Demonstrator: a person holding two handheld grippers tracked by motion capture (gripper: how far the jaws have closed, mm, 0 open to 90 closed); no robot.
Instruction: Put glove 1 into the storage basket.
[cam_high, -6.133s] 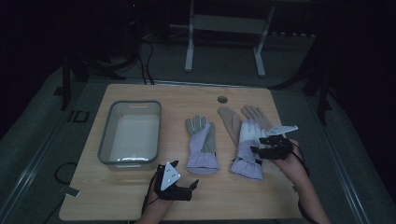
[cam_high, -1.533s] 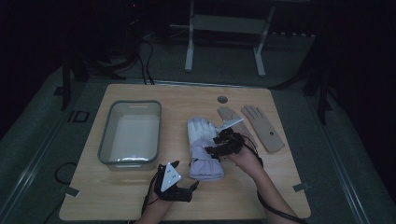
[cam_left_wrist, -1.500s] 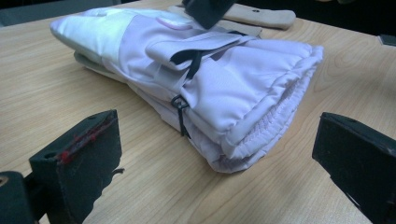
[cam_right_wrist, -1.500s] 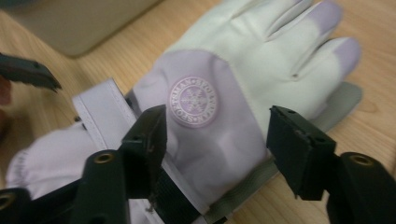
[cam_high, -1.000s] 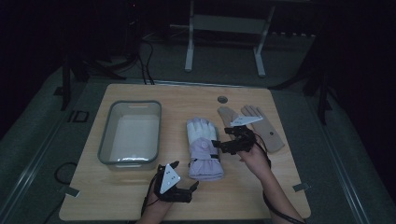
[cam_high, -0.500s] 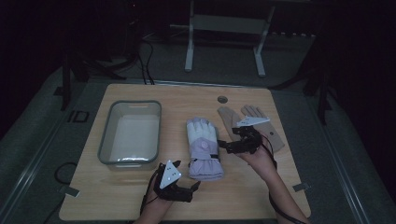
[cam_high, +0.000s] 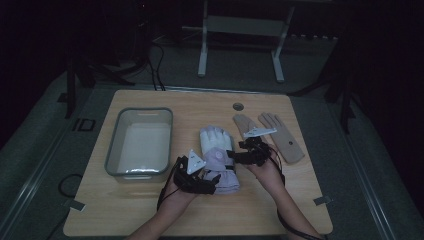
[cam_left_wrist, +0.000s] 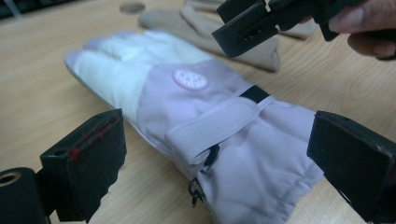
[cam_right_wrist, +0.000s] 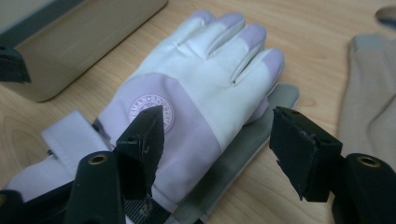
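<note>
A white and lilac ski glove (cam_high: 216, 145) lies palm-down at mid-table, stacked on its mate, whose grey palm edge (cam_right_wrist: 243, 158) peeks out beneath. My left gripper (cam_high: 212, 179) is open wide at the padded cuff (cam_left_wrist: 252, 177), with one jaw on each side of it and neither touching. My right gripper (cam_high: 233, 157) hovers at the glove's right edge, and one of its fingertips (cam_left_wrist: 243, 28) shows over the glove. Its jaws (cam_right_wrist: 222, 149) have just been closing. They straddle the lilac back and the edge of the pair, and no pad presses on the cloth.
A grey plastic bin (cam_high: 145, 111) stands left of the gloves, its wall (cam_right_wrist: 84, 32) close by. Two tan knit gloves (cam_high: 280, 135) lie to the right. A round cable hole (cam_high: 238, 106) sits at the table's far edge.
The right-hand ski glove, once beside the other, now lies stacked on it. My left gripper has risen and moved from the near edge up to the cuff. The right gripper's jaws look narrower.
</note>
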